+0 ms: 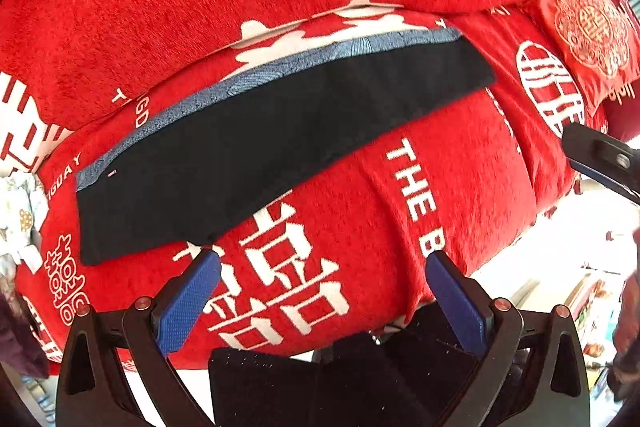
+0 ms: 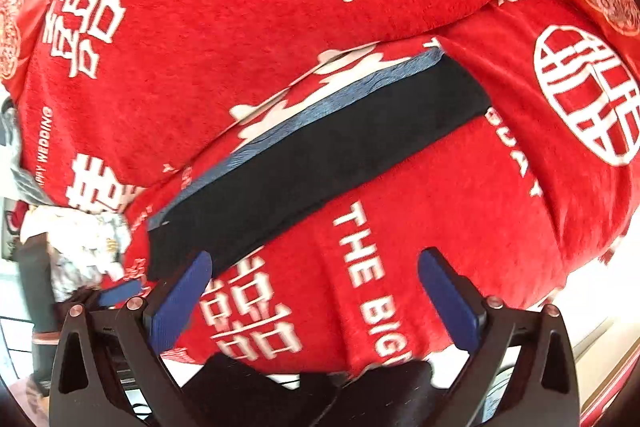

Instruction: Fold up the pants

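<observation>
1. Lying flat on the red blanket [image 1: 460, 187]: black pants [image 1: 256, 147], folded into a long strip, blue-grey edge along the far side.
2. Left tongs [image 1: 322, 273] spread wide, holding nothing, near the strip's near edge.
3. Right tongs [image 2: 314, 269] likewise spread, nothing held.

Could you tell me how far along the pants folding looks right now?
Done: the dark pants lie folded lengthwise into a flat strip on the red blanket. In hand: nothing; the left gripper and right gripper are both open. Left: probably folding the strip shorter.
</observation>
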Tool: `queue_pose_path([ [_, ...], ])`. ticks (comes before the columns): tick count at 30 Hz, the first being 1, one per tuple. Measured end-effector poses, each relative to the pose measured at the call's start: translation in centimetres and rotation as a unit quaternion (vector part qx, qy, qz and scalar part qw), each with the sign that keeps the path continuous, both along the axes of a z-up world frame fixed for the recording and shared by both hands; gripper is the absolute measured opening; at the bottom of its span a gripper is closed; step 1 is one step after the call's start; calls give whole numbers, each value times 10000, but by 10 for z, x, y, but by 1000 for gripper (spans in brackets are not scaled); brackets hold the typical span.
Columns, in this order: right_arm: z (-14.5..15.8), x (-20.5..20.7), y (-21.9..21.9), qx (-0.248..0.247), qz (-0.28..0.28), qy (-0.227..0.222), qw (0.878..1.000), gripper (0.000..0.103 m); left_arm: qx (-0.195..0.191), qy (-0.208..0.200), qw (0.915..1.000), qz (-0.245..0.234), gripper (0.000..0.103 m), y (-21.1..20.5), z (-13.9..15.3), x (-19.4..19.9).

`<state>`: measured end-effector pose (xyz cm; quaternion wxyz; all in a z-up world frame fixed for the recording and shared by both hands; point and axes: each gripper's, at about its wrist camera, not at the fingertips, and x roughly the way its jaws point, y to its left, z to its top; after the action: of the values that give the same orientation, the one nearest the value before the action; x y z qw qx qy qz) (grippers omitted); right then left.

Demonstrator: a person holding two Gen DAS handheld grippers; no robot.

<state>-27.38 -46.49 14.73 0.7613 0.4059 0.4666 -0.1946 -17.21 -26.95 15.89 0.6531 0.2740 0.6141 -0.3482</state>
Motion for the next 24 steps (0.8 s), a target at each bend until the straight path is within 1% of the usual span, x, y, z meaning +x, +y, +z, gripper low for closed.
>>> queue_pose_path([
  [1, 3, -2, 6, 31, 3, 1, 10000, 103, -18, 38, 10000, -15, 103, 2, 0, -1],
  [4, 3, -7, 24, 30, -85, 209, 9997, 103, 5, 128, 9999, -106, 103, 9, -2, -2],
  [8, 5, -18, 41, 98, -290, 286, 9991, 103, 62, 158, 9996, -208, 103, 22, -4, 0],
  [13, 5, -15, 53, 108, -400, 473, 9980, 103, 24, 146, 9999, -79, 103, 42, -2, 14],
  [18, 15, -1, 64, 35, -268, 421, 9987, 103, 52, 39, 10000, -12, 103, 59, 3, 25],
  [21, 22, 2, 68, -35, -195, 344, 9992, 103, 21, 21, 10000, -24, 103, 57, 8, 25],
  [24, 23, 0, 66, 19, -216, 312, 9993, 103, -61, -47, 10000, -51, 103, 47, 16, 22],
])
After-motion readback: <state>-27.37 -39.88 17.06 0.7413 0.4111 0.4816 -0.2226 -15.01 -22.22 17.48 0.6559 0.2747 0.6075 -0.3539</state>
